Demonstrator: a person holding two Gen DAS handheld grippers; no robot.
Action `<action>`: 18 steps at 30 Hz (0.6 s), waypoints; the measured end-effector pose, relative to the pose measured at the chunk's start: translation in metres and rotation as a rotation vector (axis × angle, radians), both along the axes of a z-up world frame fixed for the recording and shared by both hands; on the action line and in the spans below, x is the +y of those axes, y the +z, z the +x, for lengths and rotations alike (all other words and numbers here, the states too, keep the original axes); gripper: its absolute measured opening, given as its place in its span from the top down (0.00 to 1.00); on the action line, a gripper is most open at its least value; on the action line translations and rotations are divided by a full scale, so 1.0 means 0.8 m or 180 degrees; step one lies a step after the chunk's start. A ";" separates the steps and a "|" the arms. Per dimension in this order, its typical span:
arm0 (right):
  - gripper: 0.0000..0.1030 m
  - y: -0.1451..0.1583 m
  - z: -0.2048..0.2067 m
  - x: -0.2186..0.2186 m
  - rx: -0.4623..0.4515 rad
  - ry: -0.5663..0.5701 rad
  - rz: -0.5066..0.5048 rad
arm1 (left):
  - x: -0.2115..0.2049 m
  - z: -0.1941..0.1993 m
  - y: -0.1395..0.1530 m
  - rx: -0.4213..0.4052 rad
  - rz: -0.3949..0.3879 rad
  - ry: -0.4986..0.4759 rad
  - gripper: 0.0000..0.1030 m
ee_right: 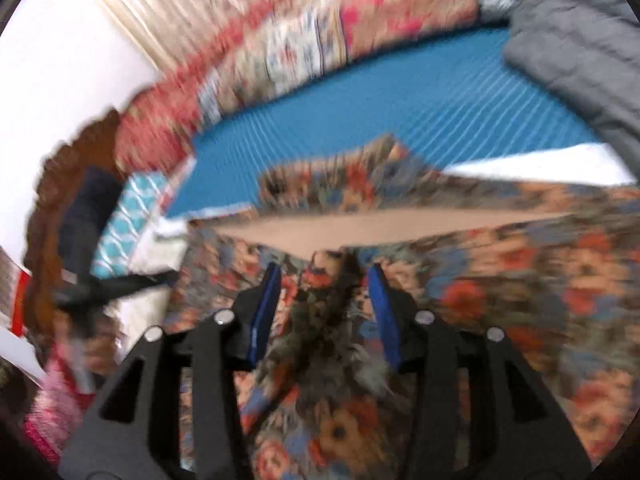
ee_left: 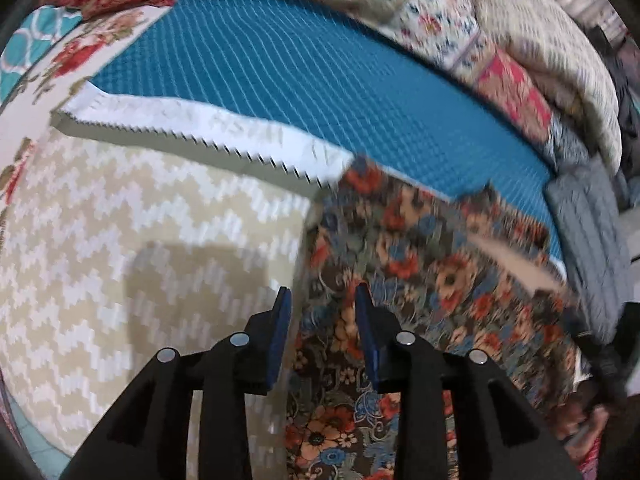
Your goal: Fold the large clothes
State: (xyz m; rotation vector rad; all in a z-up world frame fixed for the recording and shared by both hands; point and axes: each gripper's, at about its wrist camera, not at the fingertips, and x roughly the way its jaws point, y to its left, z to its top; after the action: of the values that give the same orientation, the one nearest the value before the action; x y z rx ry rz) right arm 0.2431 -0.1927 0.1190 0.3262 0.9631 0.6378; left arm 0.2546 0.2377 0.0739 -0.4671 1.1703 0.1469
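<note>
A dark floral garment (ee_left: 420,272) with red, orange and blue flowers lies spread on the bed. In the left wrist view my left gripper (ee_left: 322,294) is open above the garment's left edge, with nothing between its fingers. The garment fills the lower right wrist view (ee_right: 500,300), with a tan inner side (ee_right: 380,228) showing along a folded edge. My right gripper (ee_right: 324,272) is open, and a bunched ridge of the floral cloth (ee_right: 324,320) rises between its fingers. Both views are blurred by motion.
A beige and white zigzag cover (ee_left: 120,240) lies left of the garment. A blue ribbed mat (ee_left: 320,72) with a white toothed edge (ee_left: 192,128) lies behind. Patterned quilts (ee_left: 500,64) and a grey padded item (ee_right: 580,40) are piled at the far side.
</note>
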 end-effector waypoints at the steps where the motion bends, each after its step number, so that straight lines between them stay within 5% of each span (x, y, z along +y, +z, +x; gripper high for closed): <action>1: 0.57 0.008 -0.006 -0.016 -0.0050 -0.0061 -0.0032 | -0.001 0.000 -0.003 -0.0002 0.0064 -0.0013 1.00; 5: 0.39 0.025 -0.041 -0.099 -0.0363 -0.0472 -0.0441 | 0.011 0.002 -0.013 -0.0036 0.0170 0.0042 1.00; 10: 0.38 0.002 -0.050 -0.188 -0.0129 -0.0948 -0.0698 | 0.027 0.006 -0.029 -0.0029 -0.0072 0.0153 1.00; 14: 0.38 -0.014 -0.026 -0.204 0.0008 -0.1012 -0.0736 | 0.015 0.025 -0.028 -0.0106 -0.0122 0.0127 1.00; 18: 0.38 -0.029 0.007 -0.197 0.0086 -0.0956 -0.0854 | -0.010 0.051 -0.027 -0.0150 0.0132 -0.0011 1.00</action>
State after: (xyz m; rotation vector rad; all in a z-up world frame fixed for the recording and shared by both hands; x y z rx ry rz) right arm 0.2490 -0.3507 0.0955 0.2345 0.9883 0.2271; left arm 0.2953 0.2293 0.0525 -0.4299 1.1199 0.1560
